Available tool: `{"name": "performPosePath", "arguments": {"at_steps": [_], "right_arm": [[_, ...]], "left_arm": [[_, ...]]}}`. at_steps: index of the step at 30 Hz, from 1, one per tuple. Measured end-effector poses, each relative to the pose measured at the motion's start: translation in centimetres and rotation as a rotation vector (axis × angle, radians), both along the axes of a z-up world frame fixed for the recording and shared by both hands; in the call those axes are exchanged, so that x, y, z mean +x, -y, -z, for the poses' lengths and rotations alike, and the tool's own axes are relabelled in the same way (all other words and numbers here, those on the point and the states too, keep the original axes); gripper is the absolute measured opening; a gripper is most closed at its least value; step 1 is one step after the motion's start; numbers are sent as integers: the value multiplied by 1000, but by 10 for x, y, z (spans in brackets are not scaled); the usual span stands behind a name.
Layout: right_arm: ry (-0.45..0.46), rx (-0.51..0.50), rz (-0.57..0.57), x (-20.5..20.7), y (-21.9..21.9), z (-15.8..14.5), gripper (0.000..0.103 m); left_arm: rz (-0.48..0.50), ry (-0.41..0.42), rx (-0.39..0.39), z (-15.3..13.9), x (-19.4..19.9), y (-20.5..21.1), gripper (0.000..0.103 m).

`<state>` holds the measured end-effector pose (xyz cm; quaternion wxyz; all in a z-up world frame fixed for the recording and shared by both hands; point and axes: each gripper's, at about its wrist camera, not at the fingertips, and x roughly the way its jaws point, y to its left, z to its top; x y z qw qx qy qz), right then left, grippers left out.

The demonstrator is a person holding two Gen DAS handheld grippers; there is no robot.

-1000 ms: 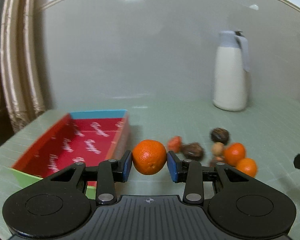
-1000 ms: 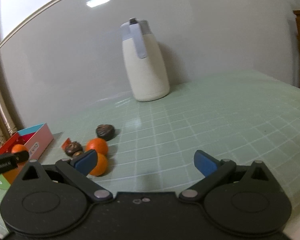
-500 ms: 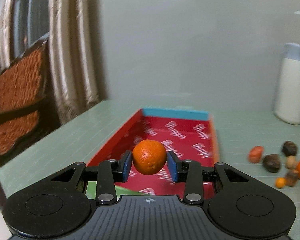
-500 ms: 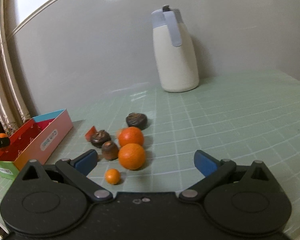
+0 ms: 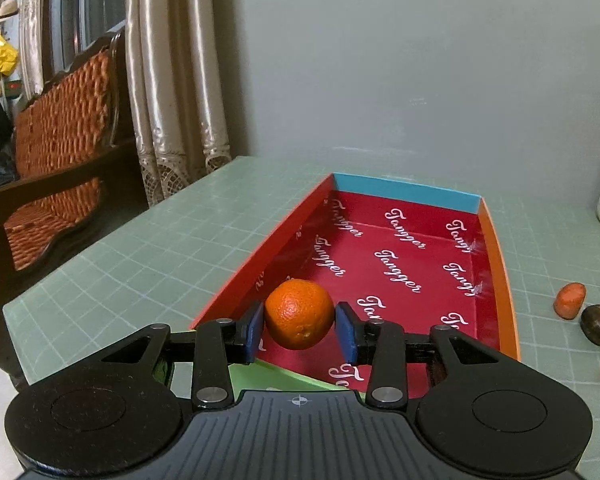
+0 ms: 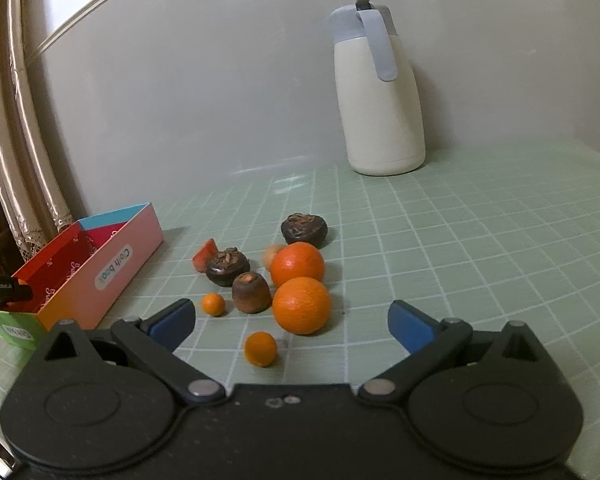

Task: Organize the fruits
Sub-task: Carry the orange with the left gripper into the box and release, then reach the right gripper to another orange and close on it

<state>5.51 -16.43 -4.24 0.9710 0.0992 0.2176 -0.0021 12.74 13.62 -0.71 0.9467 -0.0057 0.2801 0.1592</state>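
One tangerine (image 5: 299,314), stem-end toward the camera, sits clamped in the left gripper (image 5: 300,330).

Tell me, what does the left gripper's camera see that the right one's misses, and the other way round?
Only the left wrist view shows the left gripper clamped on an orange above the box's floor, plus a wicker chair. Only the right wrist view shows the open right gripper and two big oranges. Both show the red box, curtains, the white jug and the green table.
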Motion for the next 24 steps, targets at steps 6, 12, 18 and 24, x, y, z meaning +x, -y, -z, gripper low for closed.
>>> {"name": "performPosePath", "arguments": {"at_steps": [6,12,18,24], "right_arm": [[10,-6,-1,-3,3,-1,103],[20,6,13,-7,11,-4,103],[18,0,16,-11,15,-5,103],[9,2,15,-11,19,-5,103]], "left_arm": [[-52,73,41,-7,-9,7,102],[-13,121,7,-17,-25,8,102],[40,134,-16,-22,-51,17,103],[112,118,-22,-16,-75,34,103]]}}
